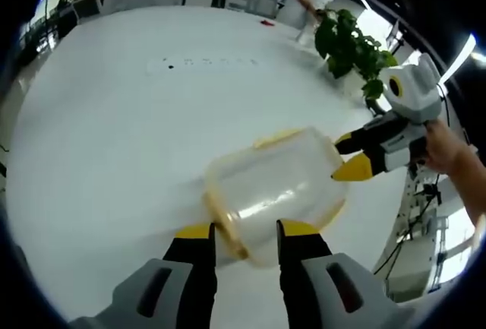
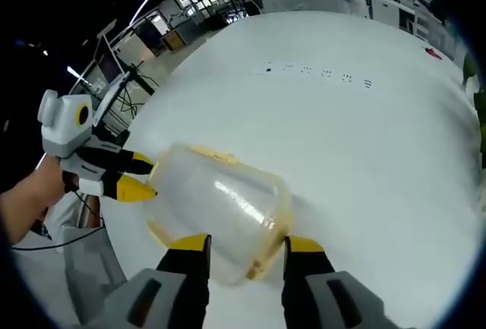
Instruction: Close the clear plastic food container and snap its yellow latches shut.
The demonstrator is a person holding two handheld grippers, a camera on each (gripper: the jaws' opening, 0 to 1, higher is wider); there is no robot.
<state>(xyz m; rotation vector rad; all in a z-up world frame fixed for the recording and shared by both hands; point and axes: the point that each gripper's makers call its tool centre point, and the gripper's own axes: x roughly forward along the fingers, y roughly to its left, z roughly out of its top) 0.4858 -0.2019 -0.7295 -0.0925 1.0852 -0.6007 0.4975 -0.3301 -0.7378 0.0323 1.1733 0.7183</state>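
One clear plastic food container (image 1: 277, 188) with yellow latches (image 1: 225, 226) sits on a large white table (image 1: 114, 139), held between two handheld grippers. In the left gripper view it lies just below centre, toward 5 o'clock. In the right gripper view the same container (image 2: 216, 211) sits near 7 o'clock. How many latches there are, and whether the lid is fully seated, cannot be told.

The left gripper (image 1: 244, 232) rises from 6 o'clock in its own view, its two yellow-tipped jaws apart, one on each side of the container's near end and touching or almost touching it. The right gripper (image 2: 247, 244) does likewise in its own view, jaws spread at the opposite end of the container. Each gripper also appears in the other's view: the right one at 3 o'clock, with a person's hand (image 1: 448, 147) holding it, and the left one at 9 o'clock.

One potted green plant (image 1: 351, 48) stands at the table's far edge, toward 1 o'clock in the left gripper view. A row of small dark marks (image 2: 319, 73) lies on the tabletop. Beyond is an office room with desks, monitors and ceiling strip lights.
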